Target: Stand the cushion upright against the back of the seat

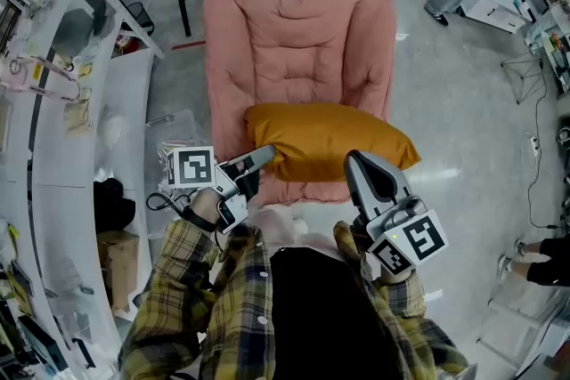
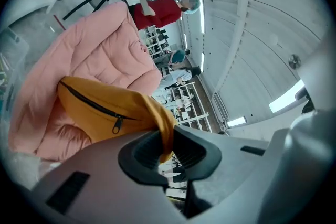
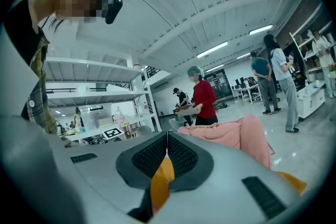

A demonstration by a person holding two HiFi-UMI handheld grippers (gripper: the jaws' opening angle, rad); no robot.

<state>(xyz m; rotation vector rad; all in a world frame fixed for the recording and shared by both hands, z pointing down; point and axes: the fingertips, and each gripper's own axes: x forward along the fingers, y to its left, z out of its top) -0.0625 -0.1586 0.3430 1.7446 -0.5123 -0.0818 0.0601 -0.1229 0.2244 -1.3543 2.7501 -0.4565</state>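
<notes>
Claws number two: left claw point(image 1: 265, 156) and right claw point(image 1: 358, 163) each pinch an edge of the one orange cushion point(image 1: 325, 136), over the seat of the one pink armchair point(image 1: 298, 40). Cushion's near corners hide behind them.

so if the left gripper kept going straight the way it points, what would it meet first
The orange cushion: the left gripper is already shut on its corner. Pushed on, it would probably carry the cushion into the pink chair and its padded back, though depth there is unclear.
</notes>
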